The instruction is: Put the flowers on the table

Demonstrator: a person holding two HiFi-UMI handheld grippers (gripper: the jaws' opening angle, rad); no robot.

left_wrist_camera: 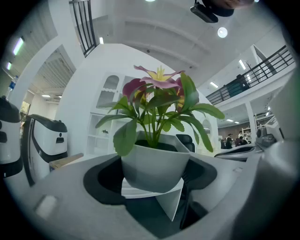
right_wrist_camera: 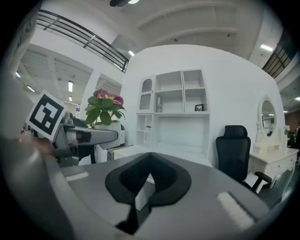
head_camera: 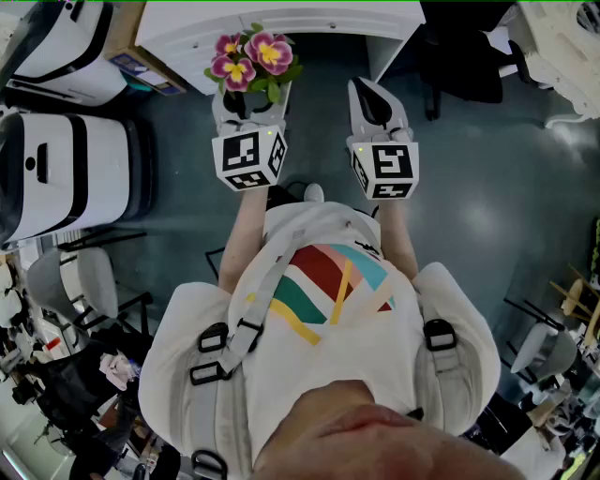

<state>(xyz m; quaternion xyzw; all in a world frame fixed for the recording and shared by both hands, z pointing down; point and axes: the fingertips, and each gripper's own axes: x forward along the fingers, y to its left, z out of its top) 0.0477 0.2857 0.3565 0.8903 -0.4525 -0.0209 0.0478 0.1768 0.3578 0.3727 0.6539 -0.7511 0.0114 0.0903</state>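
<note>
The flowers (head_camera: 249, 56) are pink and yellow blooms with green leaves in a small white pot (left_wrist_camera: 152, 166). My left gripper (head_camera: 251, 101) is shut on that pot and holds it upright in front of the person's chest. In the left gripper view the pot sits squarely between the jaws, with leaves and blooms (left_wrist_camera: 157, 84) rising above. The white table (head_camera: 309, 23) lies just beyond the flowers. To the right, at the same height, my right gripper (head_camera: 372, 94) is shut and empty. The right gripper view shows the flowers (right_wrist_camera: 105, 105) off to its left.
Large white and black machines (head_camera: 66, 178) stand on the floor at the left, with a cardboard box (head_camera: 141, 66) by the table's corner. A black office chair (head_camera: 464, 66) is at the right of the table. A white shelf unit (right_wrist_camera: 180, 112) stands ahead.
</note>
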